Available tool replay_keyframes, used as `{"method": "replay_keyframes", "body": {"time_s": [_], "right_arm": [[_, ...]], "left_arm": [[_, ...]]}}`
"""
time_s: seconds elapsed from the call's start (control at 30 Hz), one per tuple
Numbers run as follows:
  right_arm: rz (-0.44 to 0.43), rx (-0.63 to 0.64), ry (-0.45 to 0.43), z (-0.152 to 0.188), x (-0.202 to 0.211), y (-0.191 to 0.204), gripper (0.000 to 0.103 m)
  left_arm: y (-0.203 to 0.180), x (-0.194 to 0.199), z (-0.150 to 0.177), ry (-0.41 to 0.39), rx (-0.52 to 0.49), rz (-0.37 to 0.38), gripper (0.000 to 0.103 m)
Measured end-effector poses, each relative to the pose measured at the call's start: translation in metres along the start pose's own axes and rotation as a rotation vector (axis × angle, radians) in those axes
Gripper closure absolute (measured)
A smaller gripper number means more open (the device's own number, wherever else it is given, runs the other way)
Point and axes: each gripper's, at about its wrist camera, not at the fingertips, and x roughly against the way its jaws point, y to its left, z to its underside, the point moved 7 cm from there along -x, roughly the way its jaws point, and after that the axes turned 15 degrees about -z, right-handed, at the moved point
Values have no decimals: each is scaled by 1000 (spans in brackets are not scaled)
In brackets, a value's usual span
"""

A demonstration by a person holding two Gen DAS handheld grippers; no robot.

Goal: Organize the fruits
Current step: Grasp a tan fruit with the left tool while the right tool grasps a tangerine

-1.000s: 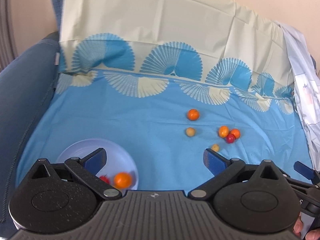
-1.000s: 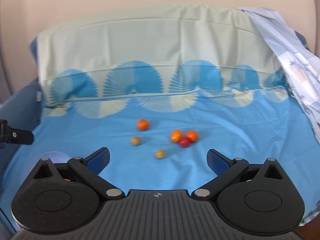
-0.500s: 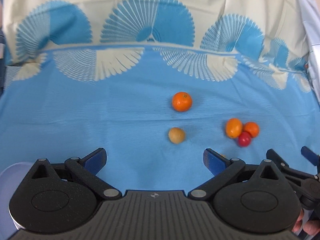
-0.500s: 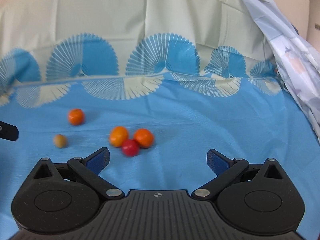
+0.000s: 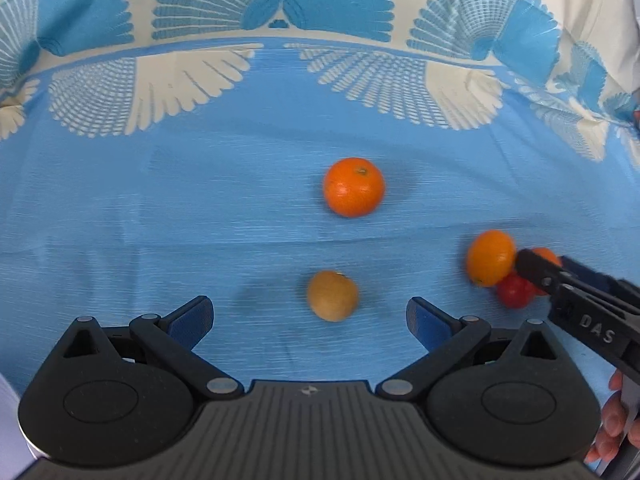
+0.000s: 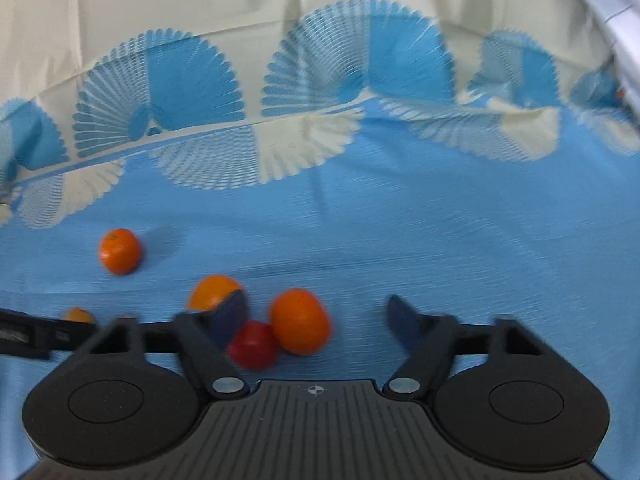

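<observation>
Our right hand-held gripper [image 6: 316,316] has just been narrowing, gripping nothing, with the orange [image 6: 300,321] and tomato [image 6: 253,345] between its jaws. We should centre on one fruit before closing, so neighbours don't roll across the bed [image 6: 440,240]. Our left hand-held gripper [image 5: 308,316] hangs released over the brown fruit [image 5: 332,296].

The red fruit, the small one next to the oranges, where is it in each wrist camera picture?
Left wrist view: red fruit at the right edge, beside the right gripper's finger.
Right wrist view: red fruit low and left of centre, between the gripper's fingers.
Shared landmark: the lone orange, apart from the cluster.
</observation>
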Motion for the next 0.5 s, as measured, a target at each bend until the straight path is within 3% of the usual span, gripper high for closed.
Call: {"method": "replay_keyframes", "body": {"time_s": [0.03, 0.07, 0.1, 0.17, 0.27, 0.4, 0.5], "right_arm": [[-10, -17, 15, 0, 0, 2, 49], [-11, -36, 31, 0, 0, 3, 49], [-16, -71, 39, -1, 0, 1, 49], [-44, -207, 48, 1, -2, -9, 48], [-75, -365, 42, 3, 0, -22, 51], [-71, -405, 48, 2, 6, -23, 67], [-2, -337, 13, -3, 22, -23, 68]], "left_arm": [[-2, 2, 0, -8, -1, 11, 3], [-3, 4, 0, -13, -1, 19, 13], [-5, 4, 0, -5, 0, 28, 28], [-7, 2, 1, 35, 13, 31, 47], [-4, 4, -1, 34, 15, 40, 75], [6, 21, -6, 10, 47, 41, 75], [18, 48, -6, -28, 67, 59, 75]]}}
